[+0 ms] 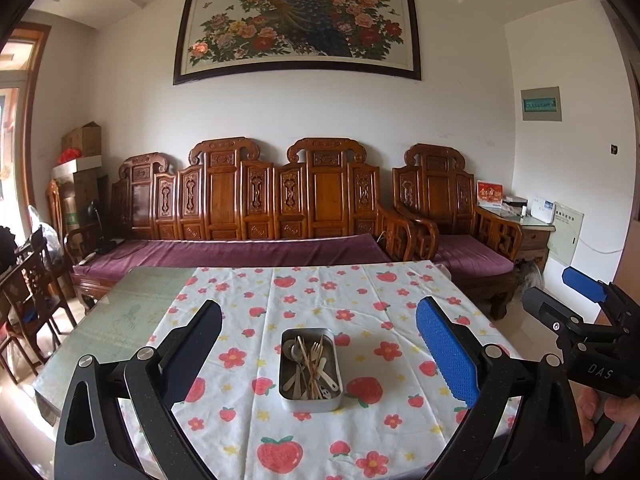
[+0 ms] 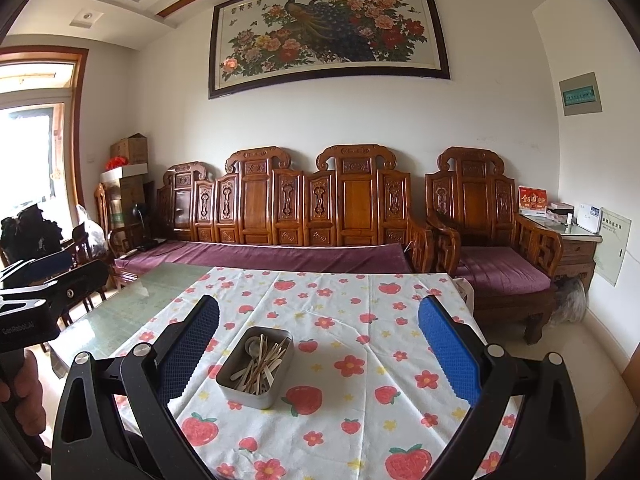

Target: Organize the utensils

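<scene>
Item: metal tin [image 1: 311,398] [image 2: 244,390], rectangular, rounded corners, set on the strawberry-print tablecloth [image 1: 384,360] [image 2: 360,380] near mid-table. Contents: utensils [image 1: 310,364] [image 2: 262,364] jumbled together, comprising wooden sticks, a fork, pale spoons. Left gripper [image 1: 320,344] and right gripper [image 2: 318,344] are held spread wide, nothing gripped, above the table.

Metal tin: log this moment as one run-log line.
left gripper: open, empty | right gripper: open, empty | metal tin: on tablecloth, utensils jumbled inside | stage: nothing grasped yet
</scene>
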Motion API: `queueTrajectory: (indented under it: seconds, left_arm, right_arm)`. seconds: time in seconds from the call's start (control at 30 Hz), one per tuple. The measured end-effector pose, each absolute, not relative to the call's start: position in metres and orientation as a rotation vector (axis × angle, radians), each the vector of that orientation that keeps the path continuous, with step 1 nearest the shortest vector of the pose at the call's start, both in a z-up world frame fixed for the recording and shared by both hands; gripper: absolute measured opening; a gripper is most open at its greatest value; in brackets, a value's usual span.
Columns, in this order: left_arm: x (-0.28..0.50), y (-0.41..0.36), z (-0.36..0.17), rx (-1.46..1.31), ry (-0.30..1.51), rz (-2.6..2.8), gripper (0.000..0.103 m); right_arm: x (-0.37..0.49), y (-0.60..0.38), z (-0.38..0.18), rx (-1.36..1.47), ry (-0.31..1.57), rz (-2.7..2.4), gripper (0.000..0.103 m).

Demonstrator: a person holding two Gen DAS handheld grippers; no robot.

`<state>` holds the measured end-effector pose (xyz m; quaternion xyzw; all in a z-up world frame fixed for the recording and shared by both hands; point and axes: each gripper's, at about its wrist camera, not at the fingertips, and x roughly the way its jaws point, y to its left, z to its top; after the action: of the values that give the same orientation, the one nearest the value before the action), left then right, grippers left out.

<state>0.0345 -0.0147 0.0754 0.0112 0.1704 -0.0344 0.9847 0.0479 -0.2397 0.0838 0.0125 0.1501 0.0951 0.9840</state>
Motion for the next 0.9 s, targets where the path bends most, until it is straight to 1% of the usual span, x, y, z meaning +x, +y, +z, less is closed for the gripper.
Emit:
queueTrajectory:
  seconds: [0.9]
  left_arm:
    - [0.0352,-0.0142,0.0749,0.019,0.345,-0.07,0.094]
  right_arm:
    - [0.0495,-0.2379,0.0756,0.032,0.309,0.197,0.101]
